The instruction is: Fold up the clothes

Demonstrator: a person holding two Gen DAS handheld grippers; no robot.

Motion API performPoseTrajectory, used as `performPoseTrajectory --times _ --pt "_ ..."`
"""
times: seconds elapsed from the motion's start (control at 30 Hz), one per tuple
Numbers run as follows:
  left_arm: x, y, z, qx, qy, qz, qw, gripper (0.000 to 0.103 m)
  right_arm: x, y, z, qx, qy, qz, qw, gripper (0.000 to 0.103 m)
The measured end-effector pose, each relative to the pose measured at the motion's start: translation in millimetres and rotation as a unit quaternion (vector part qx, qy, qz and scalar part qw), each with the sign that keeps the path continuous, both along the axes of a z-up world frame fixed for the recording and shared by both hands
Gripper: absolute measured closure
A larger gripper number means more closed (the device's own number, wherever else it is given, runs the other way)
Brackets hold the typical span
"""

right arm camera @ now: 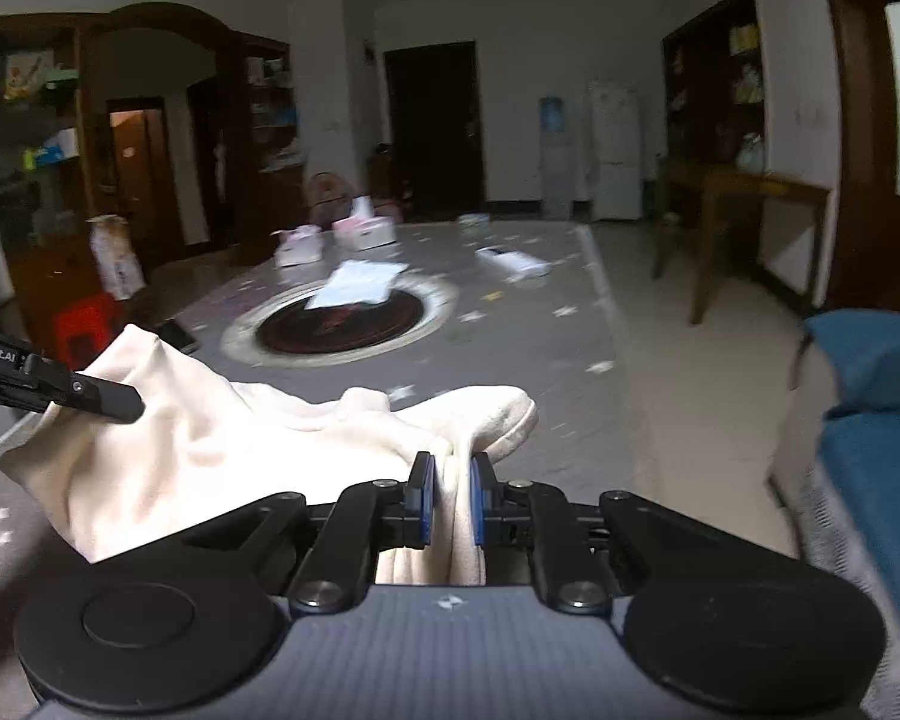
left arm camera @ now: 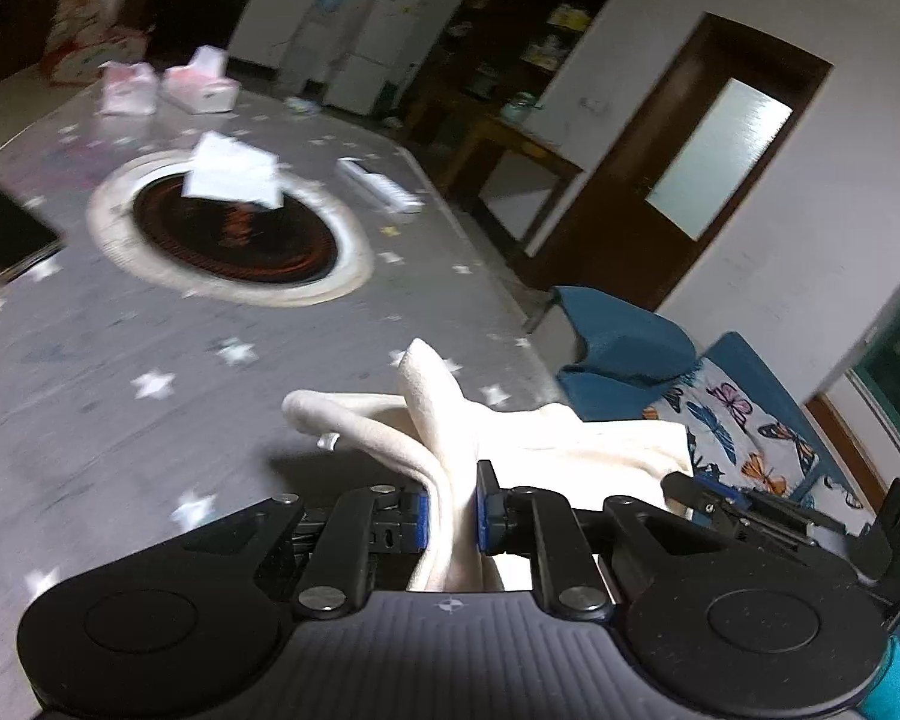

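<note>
I hold one cream garment (left arm camera: 444, 438) between my two claws, lifted over the near edge of the grey star-patterned desk (left arm camera: 150, 324). My left claw (left arm camera: 453, 513) is clenched on a bunched fold of it, and my right claw (right arm camera: 452, 495) is clenched on another fold. On the desk I count one round dark heater plate (left arm camera: 234, 234) with one sheet of paper (left arm camera: 234, 171) over its far edge, two tissue boxes (left arm camera: 201, 84) at the far end, one white remote (left arm camera: 378, 183) and one black tablet (left arm camera: 6, 234). Only the left view shows the butterfly cushion (left arm camera: 744, 426). Only the right view shows the red stool (right arm camera: 84, 324) and the garment's wide spread (right arm camera: 168, 438) hanging leftward.
</note>
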State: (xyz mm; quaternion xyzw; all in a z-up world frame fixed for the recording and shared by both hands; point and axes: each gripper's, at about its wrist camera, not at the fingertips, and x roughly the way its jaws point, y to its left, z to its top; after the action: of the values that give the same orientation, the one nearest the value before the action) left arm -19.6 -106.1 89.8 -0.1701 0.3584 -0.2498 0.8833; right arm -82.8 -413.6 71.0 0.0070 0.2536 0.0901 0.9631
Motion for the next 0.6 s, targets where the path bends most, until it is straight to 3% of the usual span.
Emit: performPoseTrajectory --times 0.17,0.37,0.6 --pt "16 -32 1 -0.003 -0.01 -0.026 0.9996 0.088 12 -14 -10 -0.015 0.015 -0.021 1.0 0.092" --pt "43 -48 -32 0.002 0.064 -0.033 0.9974 0.088 28 -27 -29 -0.028 0.044 -0.04 0.998 0.092" --pt "52 -41 -54 0.032 0.082 -0.027 0.9958 0.087 44 -38 -49 -0.039 0.071 -0.054 0.995 0.092"
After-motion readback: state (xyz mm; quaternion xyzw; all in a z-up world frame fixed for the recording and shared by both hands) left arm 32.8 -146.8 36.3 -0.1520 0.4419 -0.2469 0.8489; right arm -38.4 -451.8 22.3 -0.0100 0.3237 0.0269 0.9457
